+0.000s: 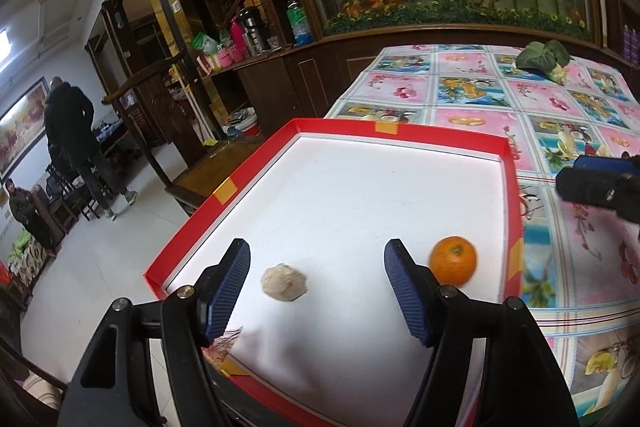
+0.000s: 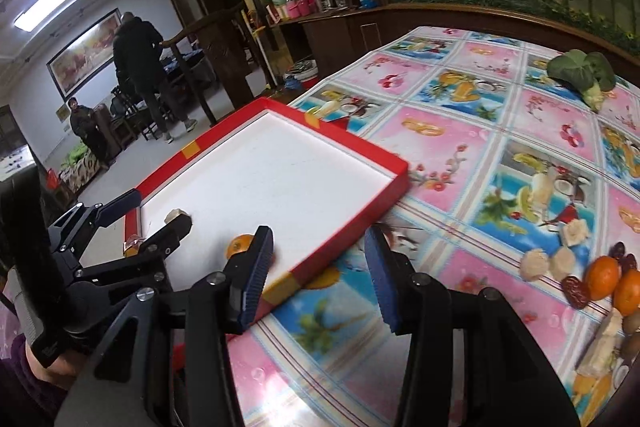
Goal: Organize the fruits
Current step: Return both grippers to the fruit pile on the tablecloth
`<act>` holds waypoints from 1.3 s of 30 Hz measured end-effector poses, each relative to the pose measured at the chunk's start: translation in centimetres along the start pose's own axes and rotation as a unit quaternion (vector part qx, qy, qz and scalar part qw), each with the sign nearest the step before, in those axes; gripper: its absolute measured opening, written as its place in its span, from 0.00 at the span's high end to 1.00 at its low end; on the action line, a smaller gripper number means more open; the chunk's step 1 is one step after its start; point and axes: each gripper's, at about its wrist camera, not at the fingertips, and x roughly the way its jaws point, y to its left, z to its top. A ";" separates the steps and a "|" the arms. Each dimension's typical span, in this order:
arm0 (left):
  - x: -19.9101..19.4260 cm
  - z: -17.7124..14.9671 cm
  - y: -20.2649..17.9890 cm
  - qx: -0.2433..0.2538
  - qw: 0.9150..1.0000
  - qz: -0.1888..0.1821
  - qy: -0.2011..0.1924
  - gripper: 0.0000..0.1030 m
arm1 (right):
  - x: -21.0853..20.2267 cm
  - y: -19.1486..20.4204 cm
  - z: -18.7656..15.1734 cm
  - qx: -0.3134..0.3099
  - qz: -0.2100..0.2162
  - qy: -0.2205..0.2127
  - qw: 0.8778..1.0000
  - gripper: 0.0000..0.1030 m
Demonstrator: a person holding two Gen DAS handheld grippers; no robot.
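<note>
A red-rimmed tray (image 1: 256, 155) with a white floor sits at the table's left edge. In it lie a beige lump (image 1: 284, 283) and an orange (image 1: 453, 260). My left gripper (image 1: 318, 291) is open and empty, low over the tray, with the lump between its fingers and the orange just right of its right finger. My right gripper (image 2: 318, 275) is open and empty above the tray's near right corner (image 2: 280, 289); its left finger partly hides the orange (image 2: 239, 245). A pile of oranges (image 2: 604, 277), red dates (image 2: 576, 293) and beige pieces (image 2: 534, 264) lies on the table at right.
The table has a flowered pink and blue cloth (image 2: 480, 147). A leafy green vegetable (image 1: 544, 59) lies at its far side. The tray overhangs the table's left edge above a tiled floor (image 1: 100, 247). Two people (image 1: 76, 143) are in the room at far left.
</note>
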 end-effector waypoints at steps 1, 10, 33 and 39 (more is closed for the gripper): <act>-0.1 0.1 -0.4 0.005 1.000 0.001 -0.002 0.32 | -0.4 -0.6 0.0 0.005 -0.003 -0.003 1.000 0.51; -1.0 1.0 -2.8 0.033 0.999 -0.002 -0.011 0.32 | -3.4 -3.4 -0.3 0.027 -0.012 -0.023 0.999 0.51; -4.7 2.6 -18.8 0.150 0.965 -0.214 -0.012 0.22 | -15.4 -18.9 -5.1 0.097 -0.155 -0.043 0.982 0.52; -4.0 2.8 -21.4 0.151 0.958 -0.244 0.013 0.22 | -13.5 -18.8 -5.9 0.070 -0.151 0.021 0.986 0.52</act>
